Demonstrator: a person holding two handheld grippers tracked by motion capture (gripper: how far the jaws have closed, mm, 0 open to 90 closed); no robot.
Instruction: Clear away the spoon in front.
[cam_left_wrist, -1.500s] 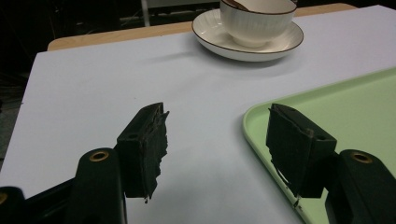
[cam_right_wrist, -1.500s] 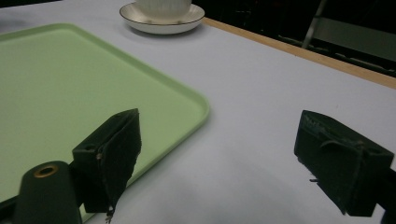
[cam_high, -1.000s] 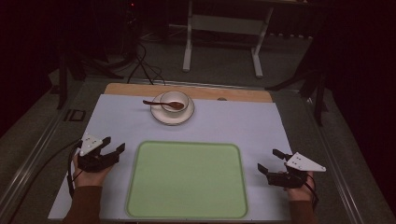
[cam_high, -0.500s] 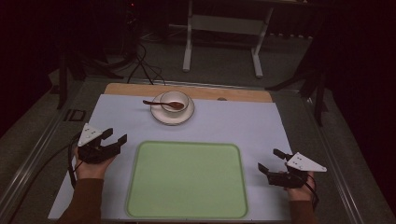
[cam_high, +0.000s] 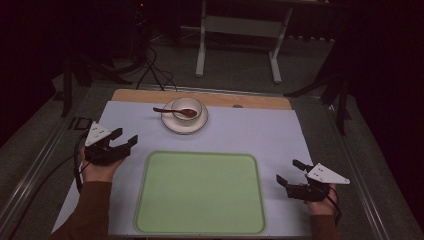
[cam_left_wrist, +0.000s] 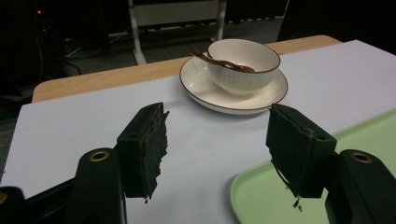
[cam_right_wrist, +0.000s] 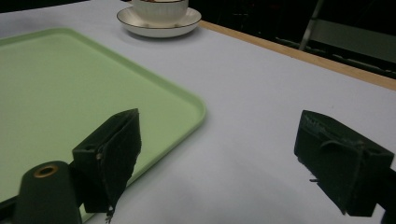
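Black-jawed left gripper (cam_high: 123, 142) wide open, empty, beside green tray (cam_high: 200, 227), bowl (cam_high: 186, 108) with what looks like a spoon (cam_high: 172, 111) on saucer (cam_high: 184, 126) ahead, right gripper (cam_high: 291, 173) likewise open, holding nothing.

A tray (cam_high: 200, 192) lies at the near middle of the table (cam_high: 260, 130). Behind the tray, near the far edge, a saucer (cam_high: 184, 123) stands, and a bowl (cam_high: 186, 108) sits on the saucer. A spoon (cam_high: 175, 111) lies in the bowl, with its handle pointing out over the rim to the left. The left gripper (cam_high: 119, 144) is just beside the tray's left edge, and the right gripper (cam_high: 291, 172) is near the tray's right edge.
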